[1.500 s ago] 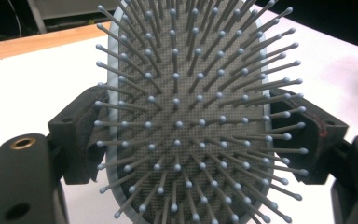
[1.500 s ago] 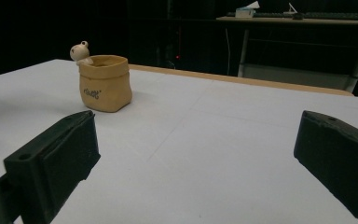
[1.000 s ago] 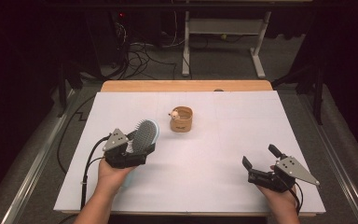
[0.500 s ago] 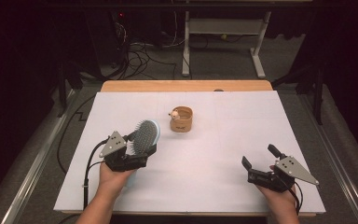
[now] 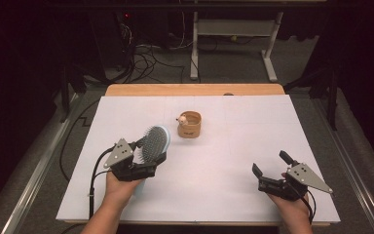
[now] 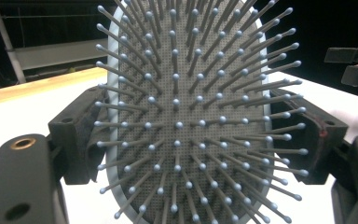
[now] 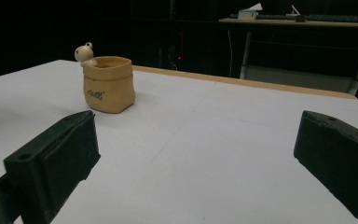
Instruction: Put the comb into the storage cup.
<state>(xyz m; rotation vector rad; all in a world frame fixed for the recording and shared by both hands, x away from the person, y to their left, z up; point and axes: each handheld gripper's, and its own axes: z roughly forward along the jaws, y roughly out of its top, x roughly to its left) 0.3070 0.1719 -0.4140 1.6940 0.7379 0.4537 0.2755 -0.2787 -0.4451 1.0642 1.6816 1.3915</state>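
Unreadable small print (dark) on pot

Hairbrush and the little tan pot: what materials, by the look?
Hairbrush: likely plastic, a pale blue matte rim around a grey perforated cushion, probably rubber, with thin ball-tipped pins. Tan pot: possibly glazed ceramic or resin moulded like a sack, with a soft sheen and stiff folds.
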